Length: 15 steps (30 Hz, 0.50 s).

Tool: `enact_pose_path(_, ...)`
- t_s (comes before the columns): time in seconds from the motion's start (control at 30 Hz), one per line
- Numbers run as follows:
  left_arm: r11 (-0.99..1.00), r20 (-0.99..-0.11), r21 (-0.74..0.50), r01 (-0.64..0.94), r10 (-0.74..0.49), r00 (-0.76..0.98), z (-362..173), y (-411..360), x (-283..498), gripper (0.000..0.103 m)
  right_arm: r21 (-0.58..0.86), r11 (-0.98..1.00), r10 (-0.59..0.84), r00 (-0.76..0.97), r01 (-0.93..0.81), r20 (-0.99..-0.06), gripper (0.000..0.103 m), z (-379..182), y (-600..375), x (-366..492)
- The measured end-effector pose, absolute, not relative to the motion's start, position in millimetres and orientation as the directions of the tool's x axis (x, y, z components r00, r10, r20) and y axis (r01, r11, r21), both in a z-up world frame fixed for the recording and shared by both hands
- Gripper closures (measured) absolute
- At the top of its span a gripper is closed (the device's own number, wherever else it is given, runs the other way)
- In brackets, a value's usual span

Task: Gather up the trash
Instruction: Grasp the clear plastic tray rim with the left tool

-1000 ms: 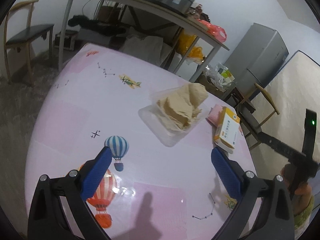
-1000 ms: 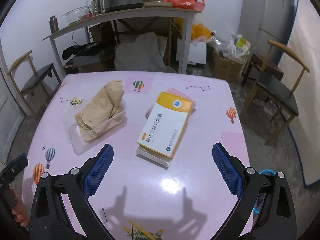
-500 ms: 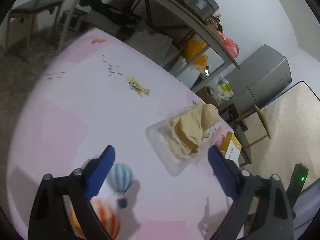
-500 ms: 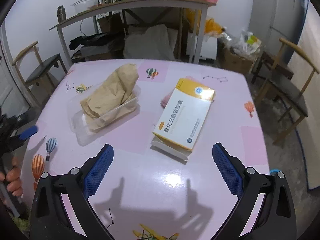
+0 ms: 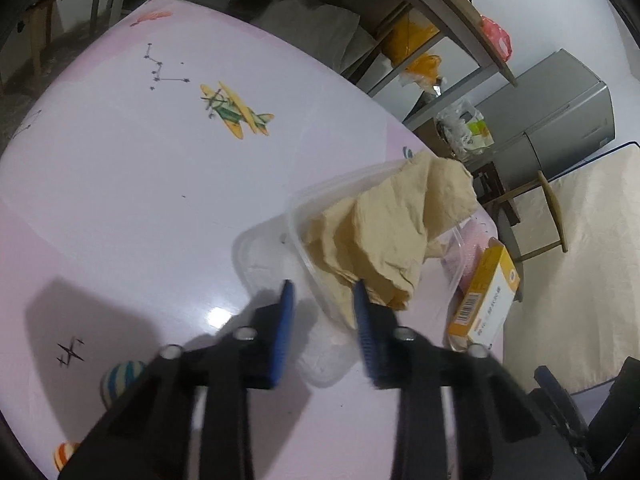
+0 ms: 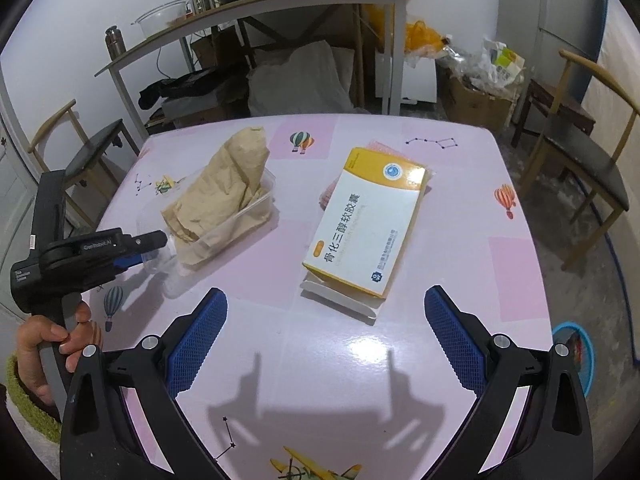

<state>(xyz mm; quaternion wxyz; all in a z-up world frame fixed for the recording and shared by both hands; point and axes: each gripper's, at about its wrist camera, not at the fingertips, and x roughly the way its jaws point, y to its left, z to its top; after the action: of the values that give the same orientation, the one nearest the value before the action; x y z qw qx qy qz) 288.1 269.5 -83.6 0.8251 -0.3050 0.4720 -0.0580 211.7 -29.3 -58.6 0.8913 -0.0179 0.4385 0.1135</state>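
A clear plastic container (image 5: 296, 216) holding crumpled brown paper (image 5: 384, 232) sits on the pink table (image 5: 120, 184). My left gripper (image 5: 323, 294) is at its near corner. The jaws are closing with the container's thin wall between them, and a gap still shows beside the pads. The right wrist view has the same container (image 6: 244, 216) and paper (image 6: 224, 188), with the left gripper (image 6: 158, 240) at their left end. A yellow and white medicine box (image 6: 368, 216) lies ahead of my right gripper (image 6: 326, 304), which stands wide open and holds nothing.
Under the box lie a white flat piece (image 6: 340, 300) and a pink packet (image 6: 376, 146). A hand (image 6: 48, 336) holds the left tool. Chairs (image 6: 580, 160) stand around the table. A blue basket (image 6: 576, 344) sits on the floor to the right.
My left gripper has moved forward and down to the container's corner, and its jaws have narrowed from wide open around the wall. The right gripper has barely moved.
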Motion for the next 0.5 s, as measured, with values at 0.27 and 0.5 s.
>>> enact_pose_path(0.27,0.815,-0.750,-0.538,-0.215,-0.347,0.563,-71.7,272.1,259.7,0.097,0.076,0.969,0.203,0.580,-0.236,-0.789,0.008,-53.0,-24.5,203.8)
enact_pose_path(0.5,0.826,-0.752,-0.520,-0.217,-0.323,0.574,-63.3,281.1,203.5,0.097,0.067,0.962,0.215,0.583,-0.264,-0.784,0.008,-47.6,-20.9,186.1)
